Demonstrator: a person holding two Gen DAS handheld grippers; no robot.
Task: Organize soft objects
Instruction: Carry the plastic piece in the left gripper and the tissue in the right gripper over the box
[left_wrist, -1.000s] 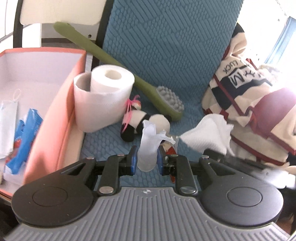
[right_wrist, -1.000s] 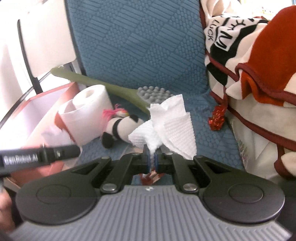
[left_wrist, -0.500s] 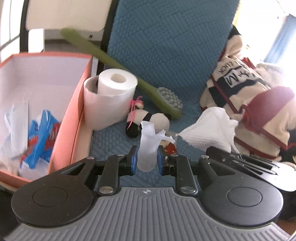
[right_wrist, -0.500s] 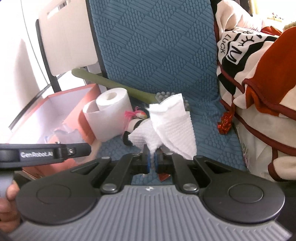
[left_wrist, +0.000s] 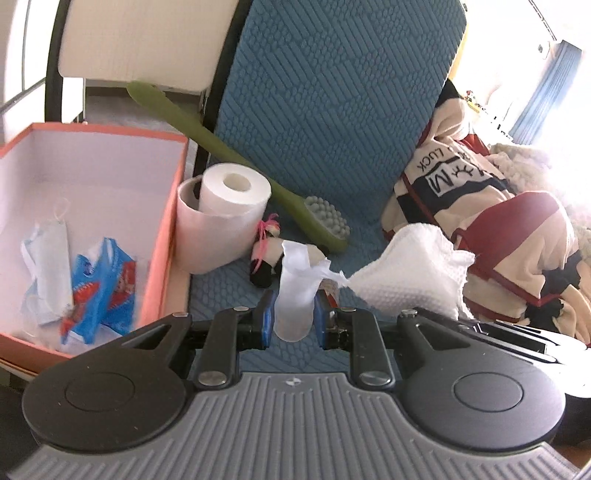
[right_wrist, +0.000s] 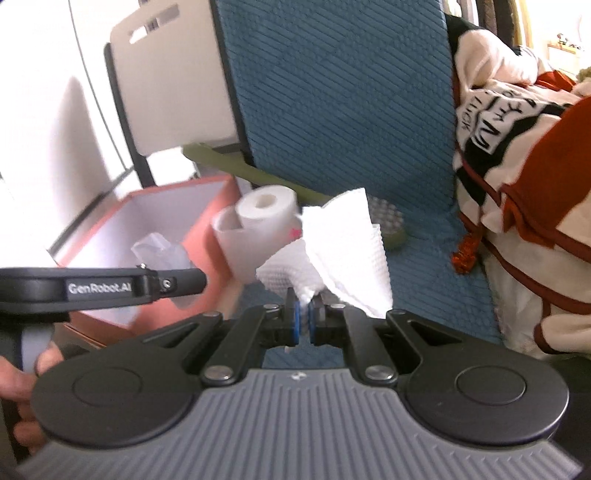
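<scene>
Left gripper (left_wrist: 293, 319) has its blue pads clamped on a rolled-up bit of thin white plastic wrap (left_wrist: 295, 291), which pokes up between them with a twisted tail trailing off to the right. Right gripper (right_wrist: 303, 320) is pinched nearly closed on the bottom corner of a white paper towel (right_wrist: 343, 254); the rest of the sheet fans up and to the right, and in the left wrist view the same towel shows just right of the wrap.

Just past the wrap, on the blue textured seat cushion (left_wrist: 332, 110), lies a small black and white plush toy (left_wrist: 273, 258) with pink trim, lying beside a toilet paper roll (left_wrist: 221, 225) that stands upright on its left. A green long-handled brush (left_wrist: 236, 162) leans diagonally behind the roll, its grey bristle head down on the seat.

Far left there's an orange box (left_wrist: 166, 229) with a white inside, holding a face mask (left_wrist: 50, 266) and a blue tissue pack (left_wrist: 103, 288). Over on the right, a striped blanket (left_wrist: 491, 229) in cream, red and black is heaped up on the seat.

A hand (right_wrist: 22, 384) grips the left tool's handle at the near left edge of the right wrist view.
</scene>
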